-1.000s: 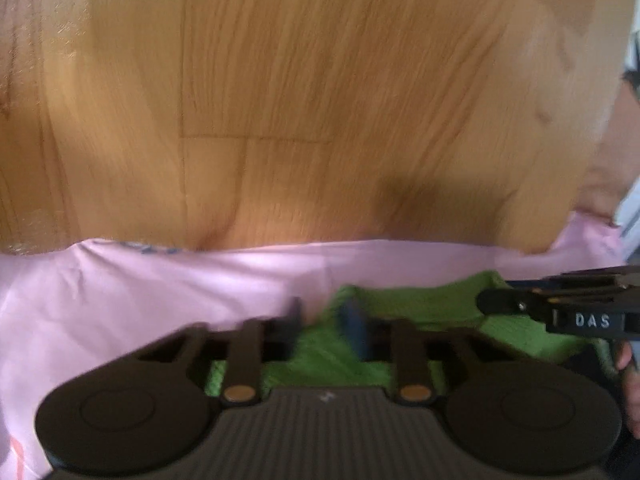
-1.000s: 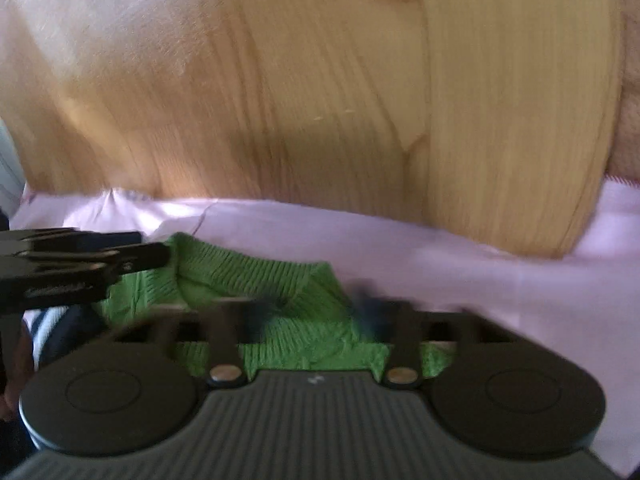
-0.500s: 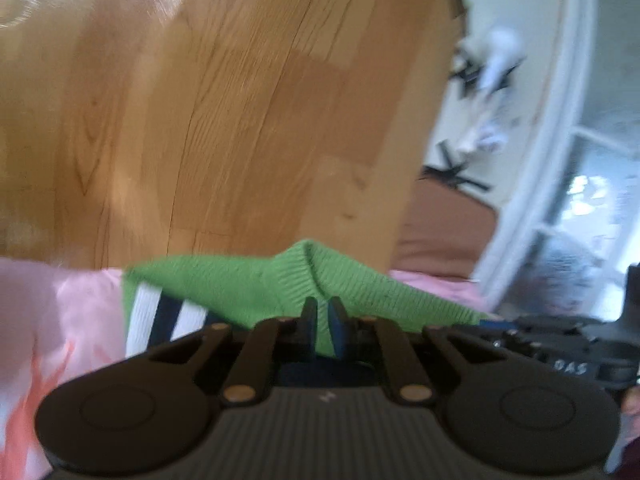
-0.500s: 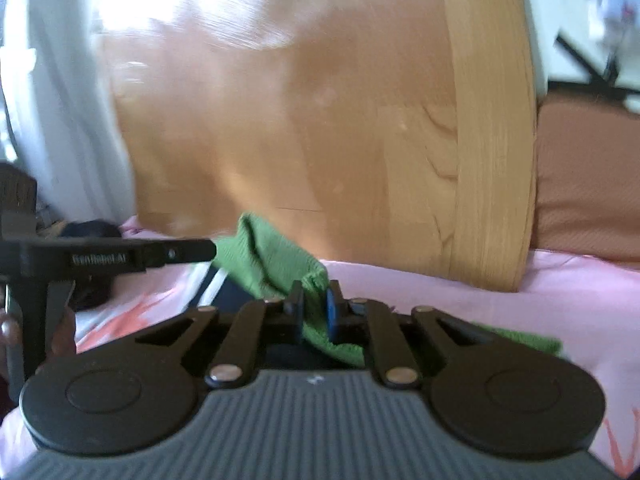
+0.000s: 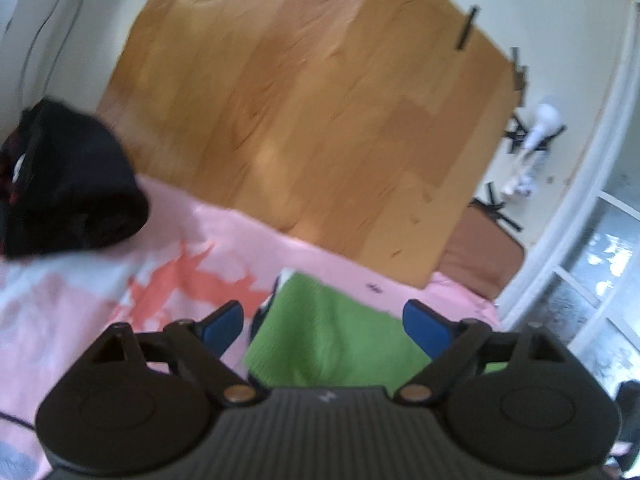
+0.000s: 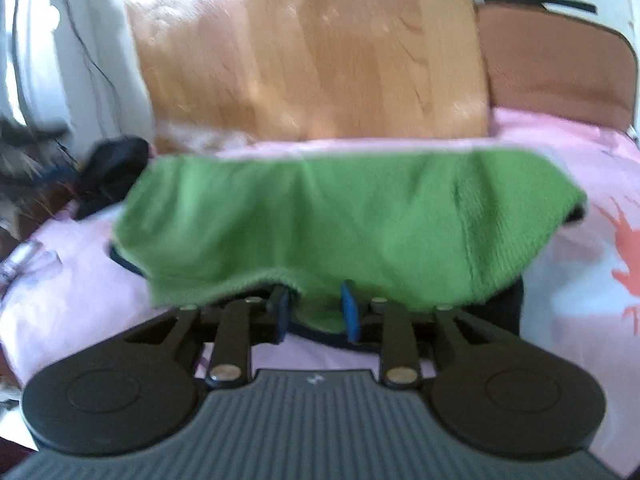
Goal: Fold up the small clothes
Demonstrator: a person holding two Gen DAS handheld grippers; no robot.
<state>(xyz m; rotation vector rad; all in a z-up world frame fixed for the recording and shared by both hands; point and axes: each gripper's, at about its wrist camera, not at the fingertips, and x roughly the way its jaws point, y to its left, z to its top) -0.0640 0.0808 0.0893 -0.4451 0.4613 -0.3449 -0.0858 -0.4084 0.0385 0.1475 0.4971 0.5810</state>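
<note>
A green knit garment (image 6: 340, 220) lies folded over on the pink sheet (image 6: 580, 168), with dark blue and white parts showing under its edges. My right gripper (image 6: 316, 312) sits at the garment's near edge. Its jaws are opening, and a fold of green cloth hangs loosely between the blue pads (image 6: 350, 312). In the left wrist view the green knit garment (image 5: 332, 336) lies just under and ahead of my left gripper (image 5: 324, 322). Its jaws are opening wide, with the blue pads (image 5: 224, 320) clear of the cloth on both sides.
A wooden headboard (image 5: 320, 112) stands behind the bed. A black bundle of clothes (image 5: 68, 184) lies on the sheet at the left, and a brown cushion (image 6: 556, 56) sits at the right. The pink sheet (image 5: 80, 300) has coral prints.
Both grippers were shut on the green garment's edge and carried it across the bed. Now the left has let go and stands wide, and the right's pads have parted.
</note>
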